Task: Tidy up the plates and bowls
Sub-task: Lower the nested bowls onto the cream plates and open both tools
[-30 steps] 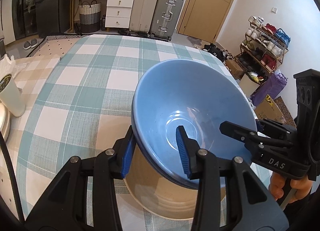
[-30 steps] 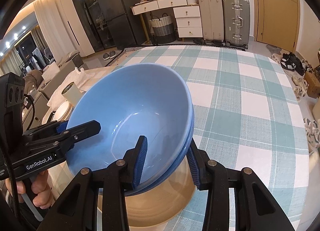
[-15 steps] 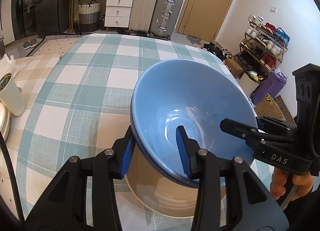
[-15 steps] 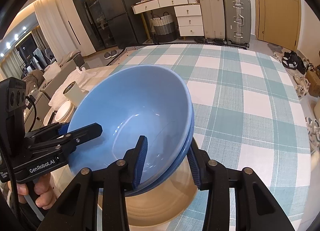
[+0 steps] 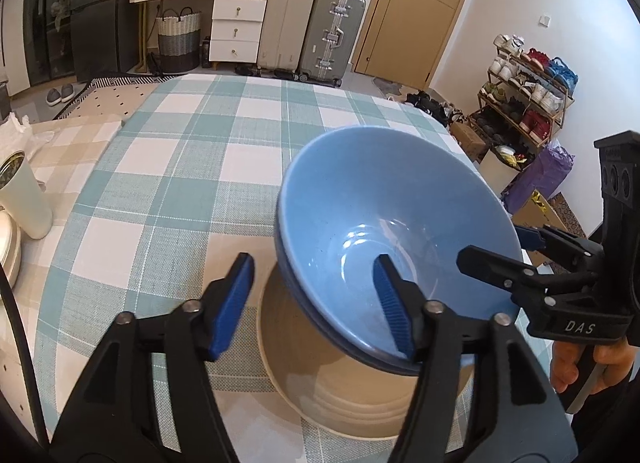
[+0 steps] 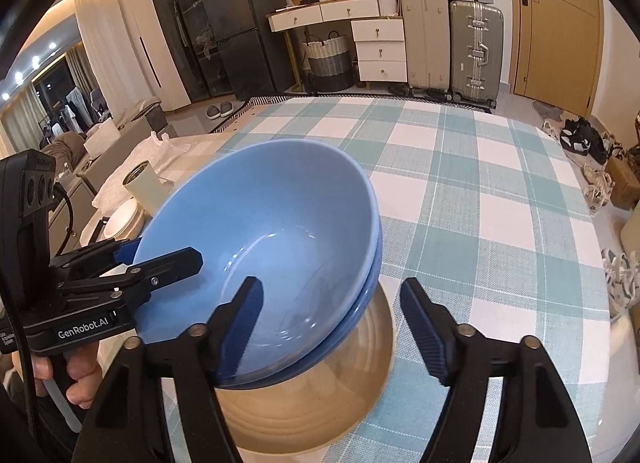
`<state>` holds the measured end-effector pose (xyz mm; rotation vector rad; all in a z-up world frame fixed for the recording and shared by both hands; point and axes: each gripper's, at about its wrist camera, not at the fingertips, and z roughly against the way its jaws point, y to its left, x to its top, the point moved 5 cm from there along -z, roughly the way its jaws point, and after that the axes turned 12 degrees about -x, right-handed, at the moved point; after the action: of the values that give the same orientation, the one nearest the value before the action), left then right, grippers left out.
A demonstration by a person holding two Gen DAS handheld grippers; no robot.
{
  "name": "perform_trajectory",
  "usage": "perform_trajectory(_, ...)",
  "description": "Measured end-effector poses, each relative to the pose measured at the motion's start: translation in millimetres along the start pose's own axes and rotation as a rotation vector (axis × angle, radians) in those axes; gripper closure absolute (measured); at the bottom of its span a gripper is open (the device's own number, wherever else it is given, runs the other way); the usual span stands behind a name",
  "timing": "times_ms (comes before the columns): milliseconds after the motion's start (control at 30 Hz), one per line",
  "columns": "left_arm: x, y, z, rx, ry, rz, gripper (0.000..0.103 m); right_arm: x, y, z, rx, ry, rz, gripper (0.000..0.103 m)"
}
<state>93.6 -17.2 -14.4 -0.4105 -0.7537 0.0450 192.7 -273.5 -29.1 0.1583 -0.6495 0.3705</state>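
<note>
Two nested blue bowls (image 5: 384, 231) sit on a beige plate (image 5: 344, 391) on the checked tablecloth. My left gripper (image 5: 316, 303) is open, its jaws astride the near rim of the bowls, one pad inside and one outside, not pinching. My right gripper (image 6: 332, 323) is open the same way on the opposite rim of the bowls (image 6: 272, 231). The plate shows under them in the right wrist view (image 6: 320, 395). Each gripper shows in the other's view, the right one (image 5: 516, 255) and the left one (image 6: 152, 259).
A cream cup (image 5: 24, 199) and white plates (image 5: 8, 247) stand at the table's left edge; they also show in the right wrist view, cup (image 6: 144, 187), plates (image 6: 124, 219). The checked tablecloth (image 5: 192, 167) stretches beyond the bowls. Suitcases and drawers stand behind.
Both grippers have opened and let go of the blue bowls' rim. The bowls have come down a little onto the beige plate.
</note>
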Motion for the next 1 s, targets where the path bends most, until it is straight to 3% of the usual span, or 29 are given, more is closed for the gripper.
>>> perform_trajectory(33,0.8,1.9,1.7,0.003,-0.008,0.0,0.03,0.0,-1.0,0.5,-0.003,-0.001,0.002,0.026)
perform_trajectory(200,6.7,5.7,13.1,0.016,-0.07,-0.043,0.019,-0.1,-8.0,7.2,-0.002,-0.039,0.001,0.015)
perform_trajectory(267,8.9,6.3,19.0,0.019,-0.107,-0.065,0.004,-0.4,-10.8,10.5,-0.009,-0.061,0.005,0.011)
perform_trajectory(333,10.5,5.1,26.9,0.016,-0.16,-0.095,0.002,-0.8,-13.9,15.3,-0.01,-0.093,0.006,0.005)
perform_trajectory(533,9.9,2.9,43.6,0.022,-0.258,-0.171,0.002,-4.1,-25.0,35.7,0.0,-0.225,0.019,0.001)
perform_trajectory(800,-0.5,18.3,59.3,0.031,-0.322,-0.192,0.002,-21.0,-39.7,54.0,-0.009,-0.372,0.065,0.001)
perform_trajectory(1000,-16.2,27.5,63.2,0.055,-0.334,-0.237,0.002,-39.3,-51.2,50.8,0.035,-0.393,0.054,0.001)
